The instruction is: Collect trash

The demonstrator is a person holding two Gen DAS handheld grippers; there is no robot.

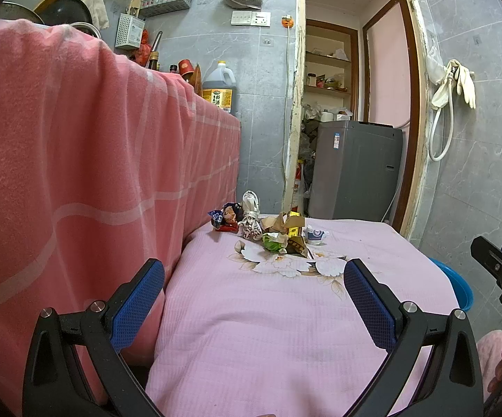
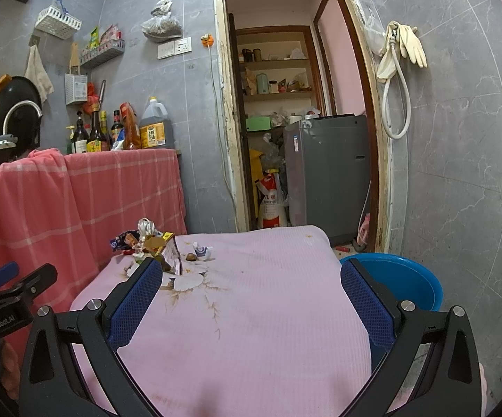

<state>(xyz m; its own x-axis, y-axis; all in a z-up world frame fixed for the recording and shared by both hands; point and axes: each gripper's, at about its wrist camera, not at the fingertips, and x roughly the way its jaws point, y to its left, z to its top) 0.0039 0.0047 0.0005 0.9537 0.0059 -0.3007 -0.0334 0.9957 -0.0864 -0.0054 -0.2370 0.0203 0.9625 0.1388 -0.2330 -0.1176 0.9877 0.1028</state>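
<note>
Trash pile (image 1: 268, 229) heaped at far left of pink-covered table (image 1: 285, 330), beside red cloth (image 1: 77, 139). Left gripper (image 1: 254, 299) and right gripper (image 2: 251, 299) both spread wide, holding nothing, well short of it. Blue basin (image 2: 410, 281) at right.

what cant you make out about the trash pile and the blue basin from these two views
- Trash pile, right wrist view: its near side is hidden behind the right gripper's left finger.
- Blue basin, both views: the inside is hidden by the pink-covered table and a finger.
- Wrapper labels, left wrist view: too small to read.
</note>
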